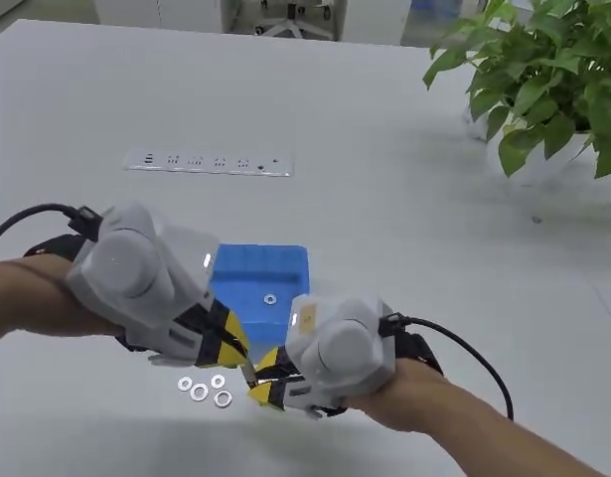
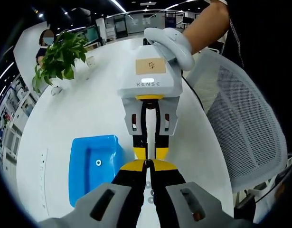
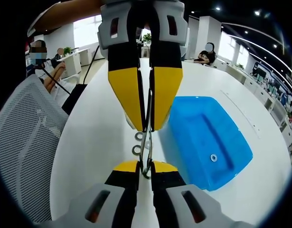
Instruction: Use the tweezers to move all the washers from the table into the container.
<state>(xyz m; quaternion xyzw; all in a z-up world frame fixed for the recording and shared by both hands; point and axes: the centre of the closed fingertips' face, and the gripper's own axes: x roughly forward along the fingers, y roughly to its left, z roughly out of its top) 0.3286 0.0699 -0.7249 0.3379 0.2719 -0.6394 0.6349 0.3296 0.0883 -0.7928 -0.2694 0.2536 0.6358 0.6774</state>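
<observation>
Left tool (image 1: pixel 235 350): pressed together on the tweezers (image 3: pixel 146 142). Right tool (image 1: pixel 265 390): likewise pinching them from the opposite end, nose to nose with the left, low over the worktop (image 1: pixel 404 229). Which of the two carries the load: cannot tell.

Four washers (image 1: pixel 199 393): loose on the worktop, just beside the tool tips, on the near side of the container (image 1: pixel 290 260). Fifth washer (image 1: pixel 270 298): already flat on the container floor.

Handling, as judged: washers light, thin, hard and probably slick; apt to skate on the worktop or spring from the tips. Best taken across the ring, one tip through the hole and one outside the rim, or tipped up by an edge first. Tweezers stiff along the blades yet springy; worth holding at mid-length, for closing the points by a squeeze.

Head view: gives the count and spread of the washers and places both tools against the container. Right gripper view: adds the thin blades running between both pairs of jaws, hard to make out from above, with two washers just behind them. Left gripper view: sets the container to its left and brings in a plant (image 2: pixel 60 54) and a mesh chair (image 2: pixel 245 123).
</observation>
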